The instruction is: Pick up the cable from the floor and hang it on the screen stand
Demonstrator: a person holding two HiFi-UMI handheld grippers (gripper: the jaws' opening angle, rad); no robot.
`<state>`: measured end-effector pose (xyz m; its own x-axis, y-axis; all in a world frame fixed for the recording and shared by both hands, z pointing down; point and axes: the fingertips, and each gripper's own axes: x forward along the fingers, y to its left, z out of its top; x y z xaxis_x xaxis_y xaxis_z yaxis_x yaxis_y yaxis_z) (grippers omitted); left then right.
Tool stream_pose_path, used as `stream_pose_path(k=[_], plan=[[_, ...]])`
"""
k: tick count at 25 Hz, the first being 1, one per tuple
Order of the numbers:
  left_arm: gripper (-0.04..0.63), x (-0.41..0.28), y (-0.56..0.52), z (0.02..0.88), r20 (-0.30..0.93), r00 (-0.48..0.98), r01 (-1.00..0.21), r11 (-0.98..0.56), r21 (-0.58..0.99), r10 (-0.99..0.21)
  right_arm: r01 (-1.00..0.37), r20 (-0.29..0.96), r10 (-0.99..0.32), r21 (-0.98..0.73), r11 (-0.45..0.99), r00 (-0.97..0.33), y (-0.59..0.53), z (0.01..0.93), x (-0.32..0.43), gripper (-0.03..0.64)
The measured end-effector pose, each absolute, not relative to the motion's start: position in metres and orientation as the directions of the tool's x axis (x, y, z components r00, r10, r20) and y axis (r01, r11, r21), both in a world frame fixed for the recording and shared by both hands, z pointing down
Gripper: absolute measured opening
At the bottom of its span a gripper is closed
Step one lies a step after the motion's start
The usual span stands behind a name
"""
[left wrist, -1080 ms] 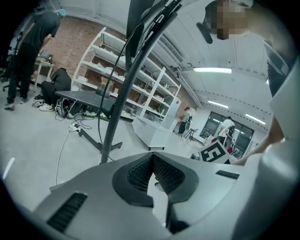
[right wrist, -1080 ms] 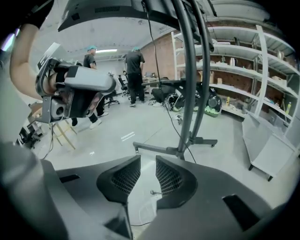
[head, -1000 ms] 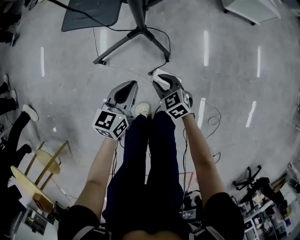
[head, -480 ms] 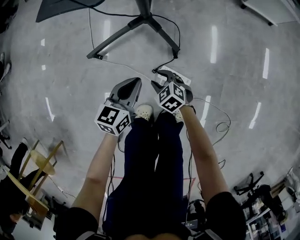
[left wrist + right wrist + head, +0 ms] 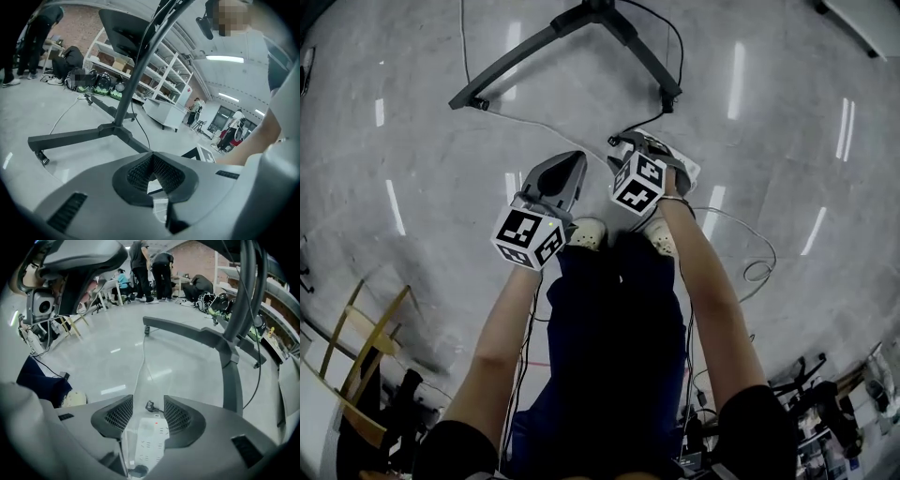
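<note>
A white power strip [image 5: 149, 439] lies on the grey floor, with a black plug [image 5: 150, 405] just beyond it and a thin white cable [image 5: 142, 363] running off toward the screen stand [image 5: 230, 352]. My right gripper [image 5: 147, 401] points steeply down over the strip; its jaws have just been opening and stand open astride it, pads apart from it. In the head view the right gripper [image 5: 630, 148] covers most of the strip [image 5: 684, 169]. My left gripper [image 5: 575, 157] hovers beside it, shut and empty, its tips [image 5: 151, 157] meeting toward the stand's foot [image 5: 112, 130].
The stand's dark legs [image 5: 516, 56] spread across the floor ahead, with a black cable [image 5: 649, 120] trailing from one foot. A thin cable loop [image 5: 757, 267] lies to the right. The person's shoes [image 5: 586, 232] stand just behind the grippers. A wooden chair [image 5: 356, 342] is at the lower left.
Both grippers have dropped toward the floor as the person bends down. The right gripper has tipped downward over the power strip and its jaws have spread apart.
</note>
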<state>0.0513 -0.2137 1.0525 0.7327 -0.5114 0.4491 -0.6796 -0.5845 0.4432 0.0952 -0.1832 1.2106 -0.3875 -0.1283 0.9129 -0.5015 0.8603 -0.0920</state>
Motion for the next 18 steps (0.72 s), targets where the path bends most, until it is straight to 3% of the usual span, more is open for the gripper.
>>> stream_pose_path(k=[18], plan=[[0.003, 0.023, -0.216, 1.132, 0.486, 0.691, -0.723, -0.509, 0.467, -0.535, -0.446, 0.994, 0.002, -0.052, 0.894, -0.112, -0.180, 1.337, 0.093, 0.216]])
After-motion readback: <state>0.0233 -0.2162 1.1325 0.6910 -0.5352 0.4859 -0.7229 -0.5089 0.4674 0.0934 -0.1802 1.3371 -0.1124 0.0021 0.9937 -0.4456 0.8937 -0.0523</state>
